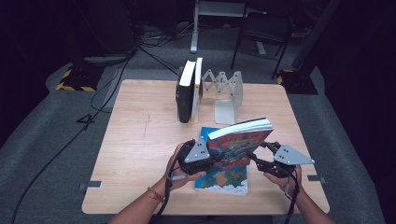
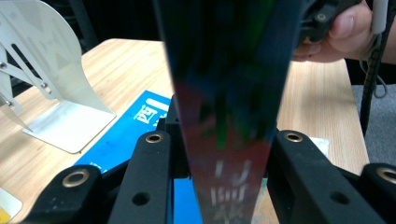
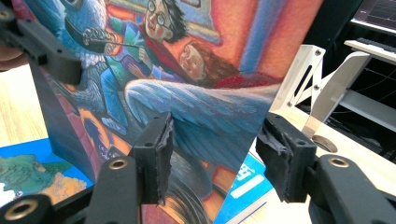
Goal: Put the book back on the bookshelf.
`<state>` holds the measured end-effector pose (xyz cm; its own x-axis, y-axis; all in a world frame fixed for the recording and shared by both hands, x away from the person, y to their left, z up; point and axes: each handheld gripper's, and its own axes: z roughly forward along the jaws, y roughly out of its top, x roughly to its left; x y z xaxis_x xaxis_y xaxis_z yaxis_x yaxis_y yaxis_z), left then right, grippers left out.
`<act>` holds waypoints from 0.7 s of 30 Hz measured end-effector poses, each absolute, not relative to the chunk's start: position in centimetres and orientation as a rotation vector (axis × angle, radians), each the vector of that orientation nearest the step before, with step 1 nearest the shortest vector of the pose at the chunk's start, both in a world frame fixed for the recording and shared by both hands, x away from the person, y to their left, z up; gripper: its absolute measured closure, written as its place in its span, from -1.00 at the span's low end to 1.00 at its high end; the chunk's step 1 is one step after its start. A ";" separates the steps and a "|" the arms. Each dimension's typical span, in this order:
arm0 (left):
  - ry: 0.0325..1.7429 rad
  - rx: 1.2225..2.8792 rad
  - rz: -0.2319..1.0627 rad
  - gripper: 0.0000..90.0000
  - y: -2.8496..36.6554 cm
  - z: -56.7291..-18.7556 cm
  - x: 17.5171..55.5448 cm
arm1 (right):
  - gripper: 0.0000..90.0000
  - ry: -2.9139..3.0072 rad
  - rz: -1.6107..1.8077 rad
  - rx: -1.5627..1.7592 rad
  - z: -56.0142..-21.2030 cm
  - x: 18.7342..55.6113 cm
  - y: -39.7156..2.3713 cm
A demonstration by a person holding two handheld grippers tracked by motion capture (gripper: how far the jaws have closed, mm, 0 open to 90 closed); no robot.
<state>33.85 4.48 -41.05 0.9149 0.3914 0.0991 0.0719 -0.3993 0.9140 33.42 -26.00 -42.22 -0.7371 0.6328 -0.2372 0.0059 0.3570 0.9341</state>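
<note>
A thick book with a colourful illustrated cover point(image 1: 240, 140) is held tilted above the table, its pages facing up. My left gripper point(image 1: 212, 161) is shut on its spine end; in the left gripper view the book point(image 2: 224, 93) fills the gap between both jaws. My right gripper point(image 1: 254, 156) sits at the book's lower right corner. In the right gripper view the cover point(image 3: 187, 93) faces the camera just behind the jaws, and my right gripper point(image 3: 217, 154) stands open, its pads off the cover. A blue book point(image 1: 224, 177) lies flat underneath.
Two upright books point(image 1: 189, 91) lean against a folding metal bookend rack point(image 1: 229, 93) at the far middle of the wooden table point(image 1: 140, 140). The rack point(image 2: 51, 93) is close, left of the held book. Cables and stands are on the floor beyond.
</note>
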 end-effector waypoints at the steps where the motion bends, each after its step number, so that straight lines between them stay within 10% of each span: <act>1: 0.358 1.934 0.361 0.52 4.5 -40.7 33.8 | 0.10 2.043 1.405 0.555 -42.2 33.4 -26.0; 21: 0.320 1.867 0.404 0.59 3.3 -36.8 34.2 | 0.19 2.080 1.451 0.625 -41.4 34.1 -26.5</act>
